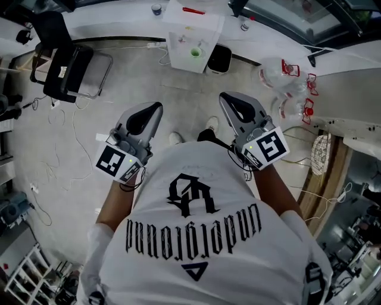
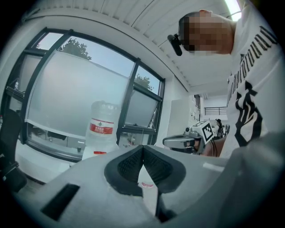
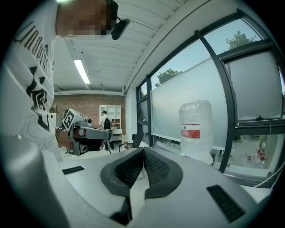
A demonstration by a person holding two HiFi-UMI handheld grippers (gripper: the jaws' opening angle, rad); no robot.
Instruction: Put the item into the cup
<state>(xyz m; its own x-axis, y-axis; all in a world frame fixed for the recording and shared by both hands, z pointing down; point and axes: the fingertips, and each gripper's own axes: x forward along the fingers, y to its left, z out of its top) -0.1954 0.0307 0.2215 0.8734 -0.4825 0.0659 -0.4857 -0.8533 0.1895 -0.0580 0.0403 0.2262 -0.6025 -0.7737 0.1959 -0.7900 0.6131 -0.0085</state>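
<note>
From the head view I see the person standing on a grey floor [image 1: 119,89], holding both claws out level in front of the chest, well apart from each other. Ahead of them stands a white bench [image 1: 205,30], and just beside its near right corner sits a black bin [image 1: 219,58]. A black chair [image 1: 68,65] stands off to the left, with thin cables [image 1: 59,149] trailing over the floor near it. To the right lie clear water bottles [image 1: 284,74] with red handles. On the bench I make out what looks like a green cup [image 1: 195,52], small and pale green, near the edge closest to the person. A red thing [image 1: 193,10] lies further back on the same top. It is too small for me to say whether that is the item. Both lie well away from the claws. The left claw [image 1: 156,108] is closed, its dark ribbed pads [image 2: 129,164] meeting at the tip with nothing between them. The right claw [image 1: 223,96] is closed in the same way and carries nothing. Each claw's own view looks past its tip at a big water bottle [image 3: 196,133] with a red label, standing in front of a tall dark-framed window [image 2: 67,102].
</note>
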